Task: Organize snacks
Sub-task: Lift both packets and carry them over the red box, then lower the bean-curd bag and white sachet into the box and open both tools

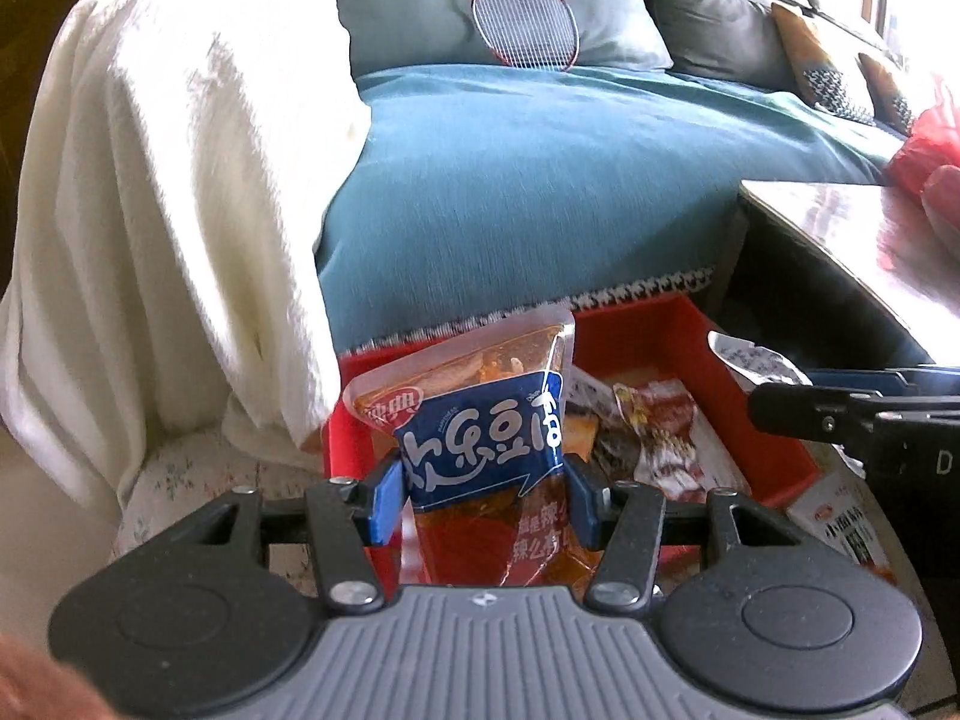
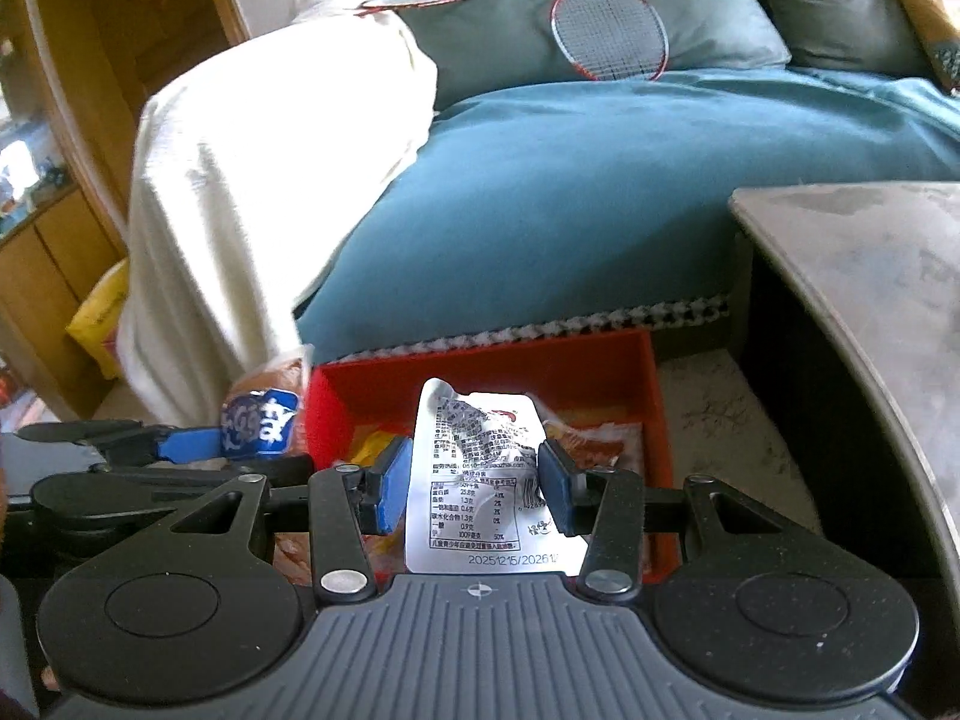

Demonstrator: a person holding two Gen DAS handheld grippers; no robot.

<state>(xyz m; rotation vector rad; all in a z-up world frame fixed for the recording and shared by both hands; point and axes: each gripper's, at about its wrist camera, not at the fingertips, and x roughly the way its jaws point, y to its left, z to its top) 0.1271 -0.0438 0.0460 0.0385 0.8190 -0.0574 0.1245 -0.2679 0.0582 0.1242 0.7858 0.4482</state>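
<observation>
My left gripper (image 1: pixel 483 495) is shut on an orange snack pouch with a blue label (image 1: pixel 480 420), held upright over the left end of a red bin (image 1: pixel 678 324). My right gripper (image 2: pixel 474 483) is shut on a white snack packet (image 2: pixel 474 474) with printed text, held over the same red bin (image 2: pixel 480 372). Several snack packets (image 1: pixel 666 438) lie inside the bin. The right gripper shows at the right edge of the left wrist view (image 1: pixel 852 414). The left gripper with its pouch shows at the left of the right wrist view (image 2: pixel 198 441).
The bin sits on the floor before a teal sofa (image 1: pixel 540 168) with a white blanket (image 1: pixel 180 180) and a red badminton racket (image 1: pixel 522 18). A grey table (image 2: pixel 870 252) stands to the right. A snack box (image 1: pixel 846 534) lies beside the bin.
</observation>
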